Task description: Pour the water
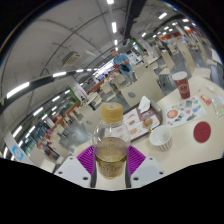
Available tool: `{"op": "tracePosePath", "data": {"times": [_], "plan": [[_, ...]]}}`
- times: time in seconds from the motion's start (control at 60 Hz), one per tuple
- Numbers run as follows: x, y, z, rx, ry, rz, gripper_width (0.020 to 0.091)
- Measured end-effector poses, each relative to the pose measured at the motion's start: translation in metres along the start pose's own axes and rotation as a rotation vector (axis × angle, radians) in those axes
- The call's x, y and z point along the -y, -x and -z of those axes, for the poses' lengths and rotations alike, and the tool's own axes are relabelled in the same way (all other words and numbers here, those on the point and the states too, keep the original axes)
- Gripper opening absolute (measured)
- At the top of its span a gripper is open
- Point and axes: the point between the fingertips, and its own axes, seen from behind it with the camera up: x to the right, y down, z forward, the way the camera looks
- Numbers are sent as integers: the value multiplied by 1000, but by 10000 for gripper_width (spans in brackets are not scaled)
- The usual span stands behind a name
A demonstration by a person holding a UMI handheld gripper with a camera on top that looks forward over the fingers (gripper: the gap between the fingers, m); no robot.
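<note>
**Bottle held up over the table, big hall behind**

So the gripper [111, 172] has its two fingers closed in on a clear plastic bottle [110, 148], with the magenta pads [85, 158] pressed against it on both sides. The bottle sits upright right between the fingers, near the camera, and there's yellowish liquid in the lower part of it. Its cap end points away toward the far side.

Going left to right: off to the left it's a long indoor hall with rows of ceiling lights [45, 78] stretching into the distance. Just past the bottle in the middle there's a light-coloured table [150, 105]. Right of the bottle, near the fingers, stands a small white cup [160, 138]. Further right and farther back there's a taller cup with a red band [181, 85], and a round red thing [200, 131] close to the right edge of the table; can't tell what that one is.
</note>
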Motion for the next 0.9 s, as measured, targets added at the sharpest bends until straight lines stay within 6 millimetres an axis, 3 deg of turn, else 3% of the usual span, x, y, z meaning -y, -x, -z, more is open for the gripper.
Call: {"op": "tracePosePath", "data": {"times": [0.083,0.183,0.283,0.35,0.483,0.617,0.717,0.9], "plan": [[16,26,-20,113,7,-315,385],[37,33,-49,221,-2,-680,383],[48,16,-74,270,-15,-955,382],[50,4,-79,288,-15,-1108,382],[33,-21,-98,260,7,-1277,383],[23,-28,-99,225,30,-1257,381],[29,-24,-88,195,47,-1071,382],[84,-28,-56,131,10,-541,383]]}}
